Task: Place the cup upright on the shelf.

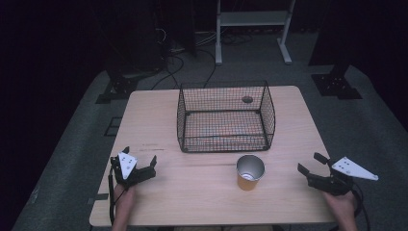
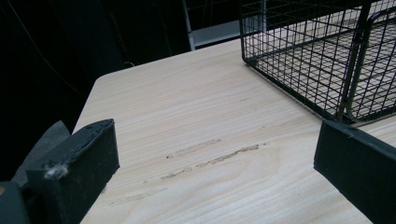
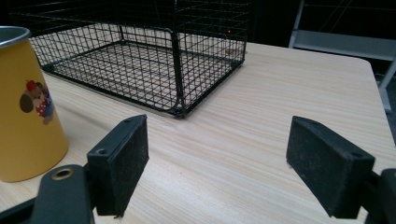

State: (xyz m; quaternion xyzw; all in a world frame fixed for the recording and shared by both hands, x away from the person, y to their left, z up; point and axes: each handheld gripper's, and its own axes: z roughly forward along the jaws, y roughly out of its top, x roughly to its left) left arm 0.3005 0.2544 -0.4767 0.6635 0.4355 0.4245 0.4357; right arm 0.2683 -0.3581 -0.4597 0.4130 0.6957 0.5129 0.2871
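**High view: cup up for grabs, both grippers wide**

Starting at the left: left gripper (image 1: 140, 157) low over the table (image 1: 192, 202), jaws spread wide, nothing between them. Same story in the left gripper view, just bare wood between the pads.

On to the centre: wire basket (image 1: 223, 87) toward the back. Just in front of it, standing upright and apart from it, yellow cup (image 1: 250, 173), mouth up, metal-looking inside.

Over at the right: right gripper (image 1: 311, 163) gaping too and empty, with the cup off to the left in the right gripper view (image 3: 28, 107).

Looks light and stiff, smooth-walled, probably slippery. Best pinched across the body below the rim, or over the rim with one pad inside. Easy to tip if nudged.
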